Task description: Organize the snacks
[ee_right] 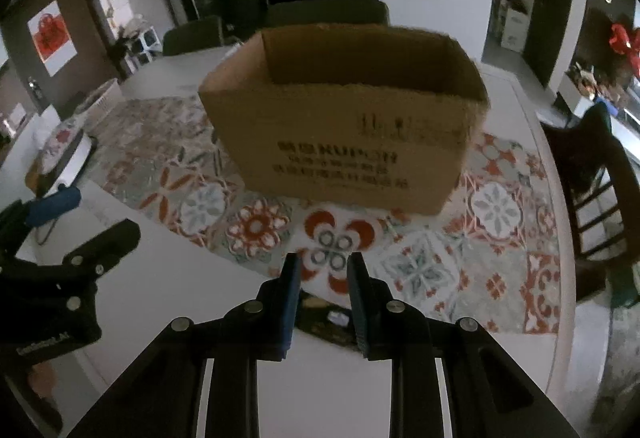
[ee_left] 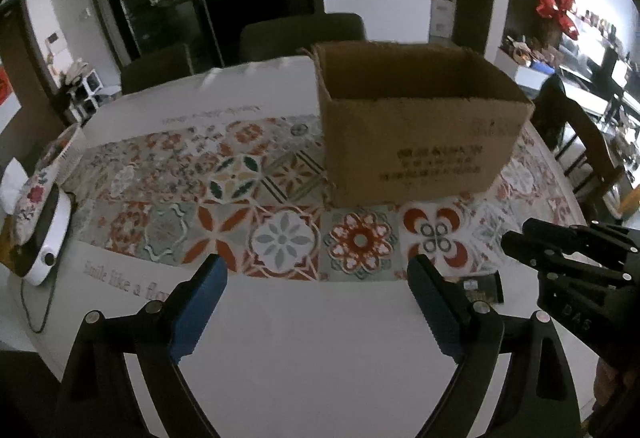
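Observation:
An open-topped cardboard box (ee_left: 416,142) (ee_right: 344,142) stands on the patterned table runner, beyond both grippers; I cannot see its floor. A small dark snack packet (ee_left: 482,288) (ee_right: 326,322) lies flat on the white tabletop. In the right wrist view it shows below the narrow gap of my right gripper (ee_right: 324,298), whose blue pads stand slightly apart and do not press on it. My left gripper (ee_left: 316,306) is wide open with nothing between its fingers, and the packet lies just right of its right finger. Each gripper shows at the edge of the other's view (ee_left: 516,238) (ee_right: 94,218).
The round white table (ee_left: 304,350) carries the tiled runner (ee_right: 496,206). A white appliance with a cord (ee_left: 44,242) and a floral cushion (ee_left: 32,194) sit at the left edge. Dark chairs stand behind the table (ee_left: 300,34) and a wooden chair at the right (ee_right: 596,178).

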